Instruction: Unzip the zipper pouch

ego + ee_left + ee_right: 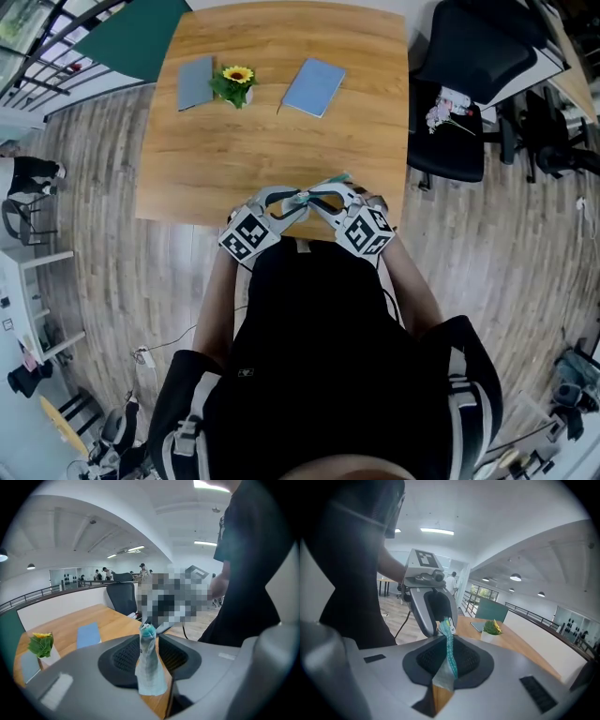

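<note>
- Zipper pouch (330, 181) (pale fabric w/ a teal zip) is being held up off the table (272, 131), above its near edge, btwn the two grippers and right in front of the person.
- R gripper (449, 641): jaws are being held nearly together, w/ the pads pressing on one end of the pouch. The teal zip line is being seen running up btwn them.
- L gripper (149, 639): jaws are standing apart. The pouch's other end is being seen upright btwn the pads, which aren't being pressed onto it as far as can be made out.
- In the right gripper view a small white tab (452, 628) is being shown at the pouch's far end, just beside the L gripper's tips.
- In the head view the grippers are being pointed tip to tip, marker cubes toward the person.
- Far side of table: a sunflower pot (235, 84) is being flanked by a grey notebook (195, 82) and a blue notebook (314, 86), well apart from the pouch.
- A black office chair (464, 75) is being seen right of the table.
</note>
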`<action>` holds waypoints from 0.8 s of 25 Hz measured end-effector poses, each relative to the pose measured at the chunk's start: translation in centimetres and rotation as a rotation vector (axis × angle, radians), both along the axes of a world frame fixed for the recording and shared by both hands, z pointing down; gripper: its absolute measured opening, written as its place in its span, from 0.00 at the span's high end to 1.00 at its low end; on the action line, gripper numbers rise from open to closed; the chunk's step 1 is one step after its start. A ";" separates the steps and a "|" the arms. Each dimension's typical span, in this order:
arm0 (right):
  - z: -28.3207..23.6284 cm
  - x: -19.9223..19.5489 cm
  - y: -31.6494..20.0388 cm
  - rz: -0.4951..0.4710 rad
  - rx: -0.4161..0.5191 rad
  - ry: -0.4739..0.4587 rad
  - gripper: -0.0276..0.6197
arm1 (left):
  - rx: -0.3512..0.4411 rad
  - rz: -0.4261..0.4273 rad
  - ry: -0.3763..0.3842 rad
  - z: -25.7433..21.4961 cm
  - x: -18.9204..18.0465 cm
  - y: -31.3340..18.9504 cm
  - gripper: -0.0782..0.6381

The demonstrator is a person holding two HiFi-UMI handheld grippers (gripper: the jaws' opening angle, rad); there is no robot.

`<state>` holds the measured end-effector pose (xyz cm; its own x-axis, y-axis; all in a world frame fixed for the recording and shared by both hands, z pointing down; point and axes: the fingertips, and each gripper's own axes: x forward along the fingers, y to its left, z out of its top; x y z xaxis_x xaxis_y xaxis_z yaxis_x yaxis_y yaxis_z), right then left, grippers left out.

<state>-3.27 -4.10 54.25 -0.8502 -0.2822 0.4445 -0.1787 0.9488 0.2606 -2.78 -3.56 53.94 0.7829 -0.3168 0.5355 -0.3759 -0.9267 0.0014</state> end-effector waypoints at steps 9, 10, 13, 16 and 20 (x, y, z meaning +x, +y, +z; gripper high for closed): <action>0.3 1.2 -0.4 0.056 0.002 -0.005 0.81 | 0.036 0.023 -0.050 0.6 0.7 -0.4 0.84; 0.2 1.3 -0.5 0.065 -0.001 -0.013 0.79 | 0.042 0.018 -0.056 0.6 0.6 -0.5 0.84; -0.3 2.1 -0.8 0.094 -0.021 -0.045 0.76 | 0.067 -0.023 -0.086 0.7 0.3 -1.2 0.85; -0.9 2.4 -1.0 0.124 -0.064 -0.094 0.76 | 0.116 -0.066 -0.124 0.8 0.1 -2.0 0.85; -1.8 1.6 -0.9 0.136 -0.141 -0.186 0.81 | 0.194 -0.078 -0.208 1.2 0.4 -2.6 0.85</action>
<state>-1.67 -4.99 52.41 -0.8795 -0.3457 0.3270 -0.3394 0.9374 0.0781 -2.38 -6.18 55.11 0.6321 -0.4839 0.6053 -0.4196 -0.8704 -0.2576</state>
